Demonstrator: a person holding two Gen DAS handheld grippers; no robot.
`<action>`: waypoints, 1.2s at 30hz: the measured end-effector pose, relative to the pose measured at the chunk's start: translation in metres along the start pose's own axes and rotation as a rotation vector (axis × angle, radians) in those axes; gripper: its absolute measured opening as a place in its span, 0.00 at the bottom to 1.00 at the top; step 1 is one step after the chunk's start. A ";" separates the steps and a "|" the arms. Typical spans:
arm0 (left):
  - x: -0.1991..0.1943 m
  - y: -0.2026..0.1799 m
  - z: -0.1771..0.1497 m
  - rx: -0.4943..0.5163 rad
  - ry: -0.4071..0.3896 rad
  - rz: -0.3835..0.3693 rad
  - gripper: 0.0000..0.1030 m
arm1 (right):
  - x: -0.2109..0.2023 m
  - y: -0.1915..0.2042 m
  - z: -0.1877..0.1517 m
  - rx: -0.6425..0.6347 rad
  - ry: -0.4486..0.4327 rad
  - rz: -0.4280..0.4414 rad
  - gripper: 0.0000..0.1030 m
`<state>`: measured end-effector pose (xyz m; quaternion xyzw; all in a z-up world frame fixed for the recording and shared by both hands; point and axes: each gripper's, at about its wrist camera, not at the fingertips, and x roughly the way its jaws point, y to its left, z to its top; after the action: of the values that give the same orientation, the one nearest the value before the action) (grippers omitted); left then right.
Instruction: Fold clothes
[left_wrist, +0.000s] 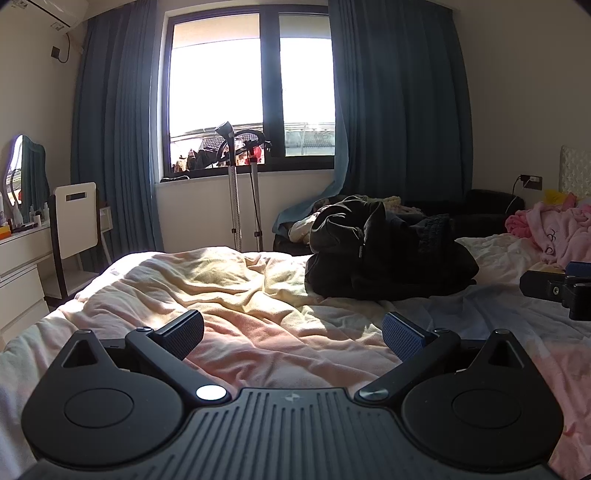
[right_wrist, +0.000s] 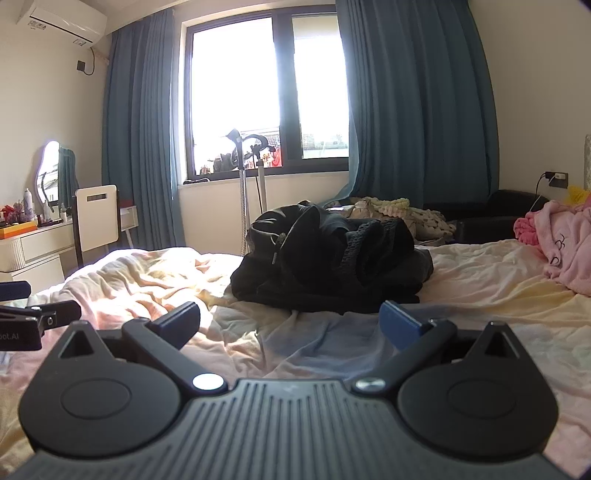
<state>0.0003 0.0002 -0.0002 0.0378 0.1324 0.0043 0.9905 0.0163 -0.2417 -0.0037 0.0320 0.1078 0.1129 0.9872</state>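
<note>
Left wrist view: the left tongs (left_wrist: 293, 334) were spread wide and empty over the bed (left_wrist: 258, 295), with the dark clothes pile (left_wrist: 388, 258) ahead to the right. Right wrist view: the right tongs (right_wrist: 290, 323) were wide too, holding nothing, the pile (right_wrist: 332, 258) straight ahead on the bed.

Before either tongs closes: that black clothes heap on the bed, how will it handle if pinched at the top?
Probably floppy: the black clothes heap lies slumped in soft folds. It looks like several garments, so a top pinch likely lifts one layer while the rest drags or slides off. It seems bulky, so expect sag. Both the left tongs and right tongs are open, holding nothing.
</note>
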 end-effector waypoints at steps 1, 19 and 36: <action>0.000 0.000 0.000 0.000 0.002 -0.001 1.00 | 0.000 -0.001 0.000 0.003 -0.001 0.001 1.00; 0.003 -0.001 -0.006 0.003 0.019 -0.016 1.00 | 0.001 -0.006 0.001 0.025 0.003 -0.028 1.00; 0.005 -0.003 -0.004 0.010 0.031 -0.015 1.00 | 0.004 0.003 0.001 0.017 0.019 -0.012 1.00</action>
<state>0.0038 -0.0021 -0.0058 0.0417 0.1483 -0.0031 0.9881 0.0199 -0.2377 -0.0037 0.0389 0.1184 0.1062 0.9865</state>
